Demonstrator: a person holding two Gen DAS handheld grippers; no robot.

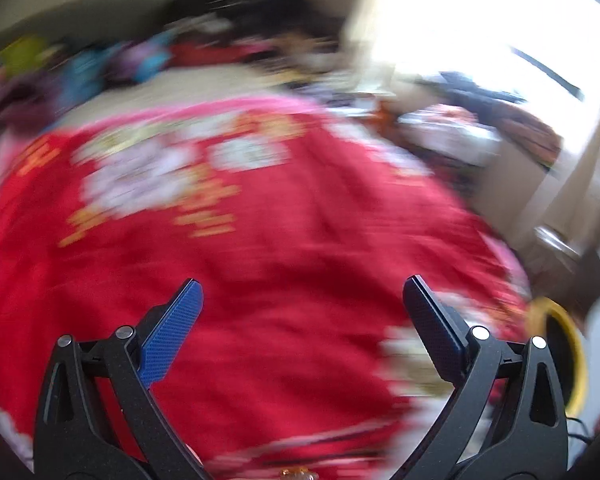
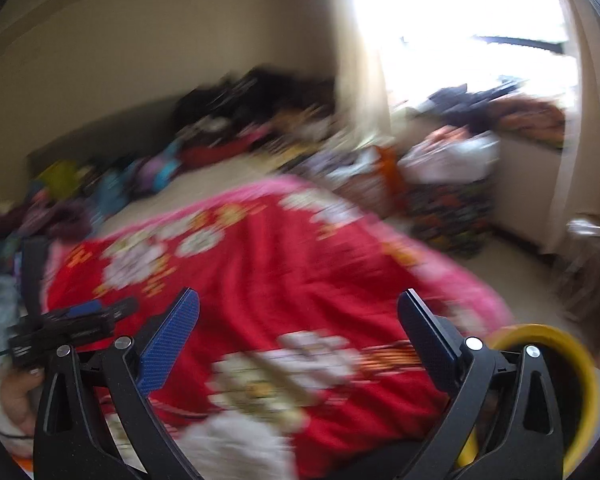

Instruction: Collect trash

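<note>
Both views are blurred by motion. My left gripper [image 1: 302,300] is open and empty above a red flowered blanket [image 1: 260,248]. My right gripper [image 2: 298,312] is open and empty above the same blanket [image 2: 284,280]. The left gripper also shows at the left edge of the right wrist view [image 2: 92,310], held in a hand. A yellow-rimmed bin [image 2: 556,360] sits at the lower right, and it also shows in the left wrist view [image 1: 560,344]. A whitish blurred lump [image 2: 236,448] lies at the near edge of the blanket. No piece of trash can be made out clearly.
The blanket covers a bed. Piles of clothes and bags [image 2: 260,120] line the far wall and the left side [image 2: 60,200]. More piled items [image 2: 452,176] stand below a bright window [image 2: 480,20]. Pale floor [image 2: 512,272] lies to the right of the bed.
</note>
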